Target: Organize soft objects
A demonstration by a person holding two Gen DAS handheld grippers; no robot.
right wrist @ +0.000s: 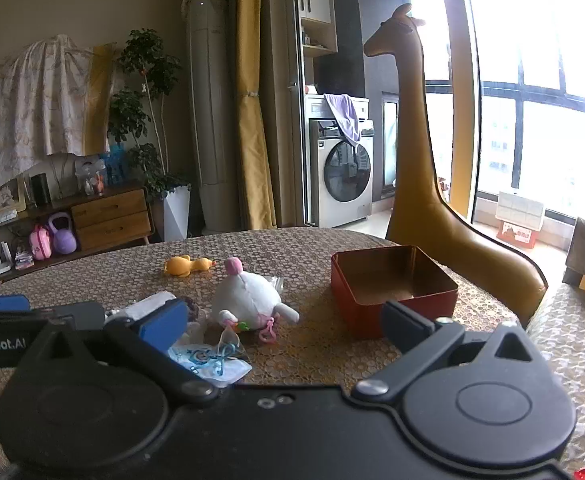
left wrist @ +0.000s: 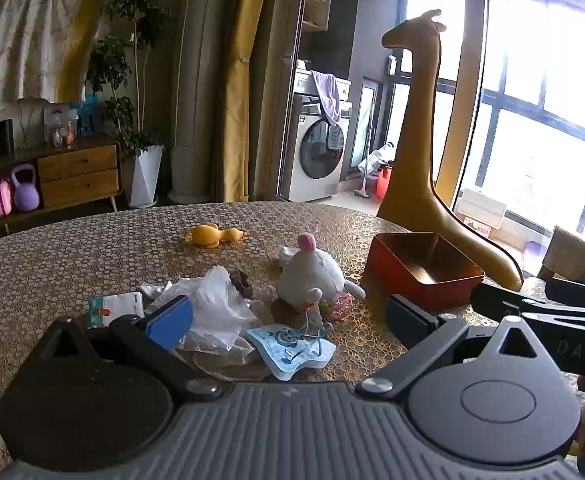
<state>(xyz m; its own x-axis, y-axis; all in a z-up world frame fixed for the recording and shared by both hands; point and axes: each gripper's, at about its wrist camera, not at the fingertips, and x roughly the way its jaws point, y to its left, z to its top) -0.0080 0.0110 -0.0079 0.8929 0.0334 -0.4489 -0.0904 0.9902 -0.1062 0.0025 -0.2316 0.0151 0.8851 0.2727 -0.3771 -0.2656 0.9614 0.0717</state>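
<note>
Looking barely started tbh, red tin (right wrist: 392,292) empty, white plush (right wrist: 248,296), duck (right wrist: 188,266) and mask (left wrist: 288,350) all loose left of it, left gripper (left wrist: 288,320) and right gripper (right wrist: 284,320) both spread wide holding nothing

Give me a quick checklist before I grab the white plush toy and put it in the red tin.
1. Left gripper open and holding nothing: ok.
2. Right gripper open and holding nothing: ok.
3. Red tin has nothing in it, open top: ok.
4. White plush toy reachable, nothing lying on it: ok.
5. Plush free of clutter: not ok; plastic bag, face mask and a pink clip crowd its base.
6. Whether the clip is attached to the plush: cannot tell.
</note>
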